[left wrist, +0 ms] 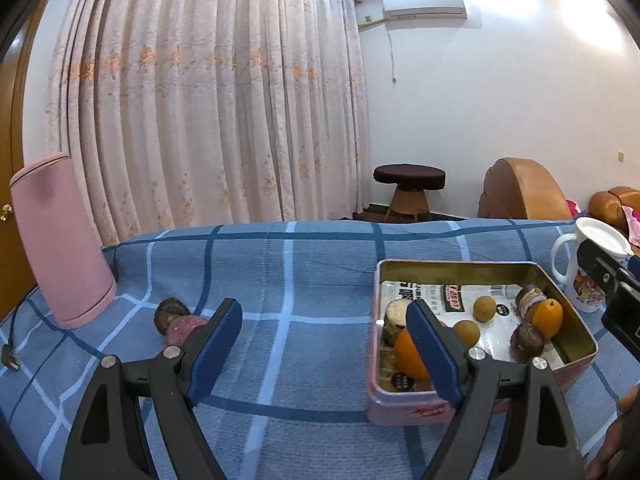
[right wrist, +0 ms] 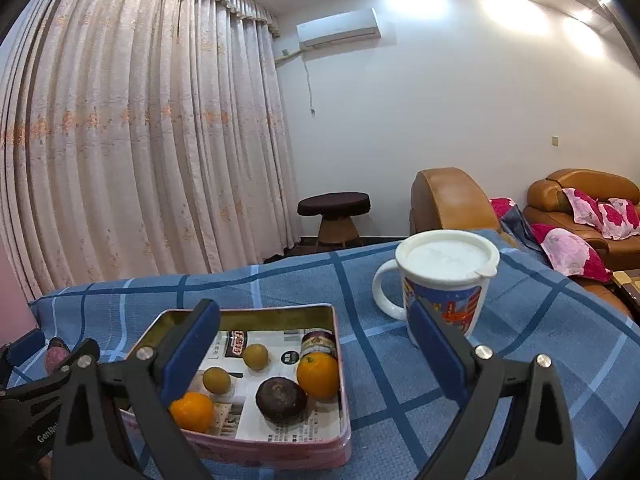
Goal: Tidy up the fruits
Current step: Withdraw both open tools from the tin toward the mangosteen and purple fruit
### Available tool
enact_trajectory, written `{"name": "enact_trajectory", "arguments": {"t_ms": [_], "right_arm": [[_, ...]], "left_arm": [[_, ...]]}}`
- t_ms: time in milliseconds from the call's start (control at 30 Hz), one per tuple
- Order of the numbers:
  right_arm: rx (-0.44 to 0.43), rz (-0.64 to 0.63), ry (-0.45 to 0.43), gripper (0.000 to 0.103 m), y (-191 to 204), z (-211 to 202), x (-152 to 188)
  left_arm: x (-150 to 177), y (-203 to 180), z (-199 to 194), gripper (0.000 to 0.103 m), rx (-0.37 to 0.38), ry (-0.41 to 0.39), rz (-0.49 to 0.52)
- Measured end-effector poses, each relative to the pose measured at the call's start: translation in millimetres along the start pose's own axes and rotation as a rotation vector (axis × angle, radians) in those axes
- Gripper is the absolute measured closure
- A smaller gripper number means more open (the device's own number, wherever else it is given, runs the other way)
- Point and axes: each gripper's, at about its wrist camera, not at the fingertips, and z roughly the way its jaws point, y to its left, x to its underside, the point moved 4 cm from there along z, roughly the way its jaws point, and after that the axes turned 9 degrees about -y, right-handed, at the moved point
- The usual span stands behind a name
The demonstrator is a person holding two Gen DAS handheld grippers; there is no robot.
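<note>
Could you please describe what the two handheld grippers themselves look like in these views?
Both the left gripper and the right gripper look alike: black plastic scissor-style arms with triangular cut-outs, silver pivot rivets, and flat dark-blue pads lining each finger. No cables show. Faint white lettering marks one black body; it is unreadable.

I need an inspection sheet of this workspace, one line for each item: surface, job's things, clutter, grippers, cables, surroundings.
Surface: blue checked cloth covers the table.
Job's things: open pink tin holds two oranges, two small yellow-brown fruits and a dark round fruit; two dark fruits lie on the cloth outside the tin.
Clutter: lidded mug right of the tin; pink cylinder appliance at far left.
Grippers: left gripper and right gripper both have jaws wide apart, holding nothing.
Cables: black plug and cord near the appliance.
Surroundings: curtain, stool, brown sofa, air conditioner.
</note>
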Motion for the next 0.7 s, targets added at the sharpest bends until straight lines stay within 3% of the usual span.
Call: {"name": "enact_trajectory", "arguments": {"t_ms": [700], "right_arm": [[0.000,-0.063,-0.008,0.003,41,-25,6]], "left_arm": [[6,38,-16,0.018,-0.034,-0.035,0.016]]}}
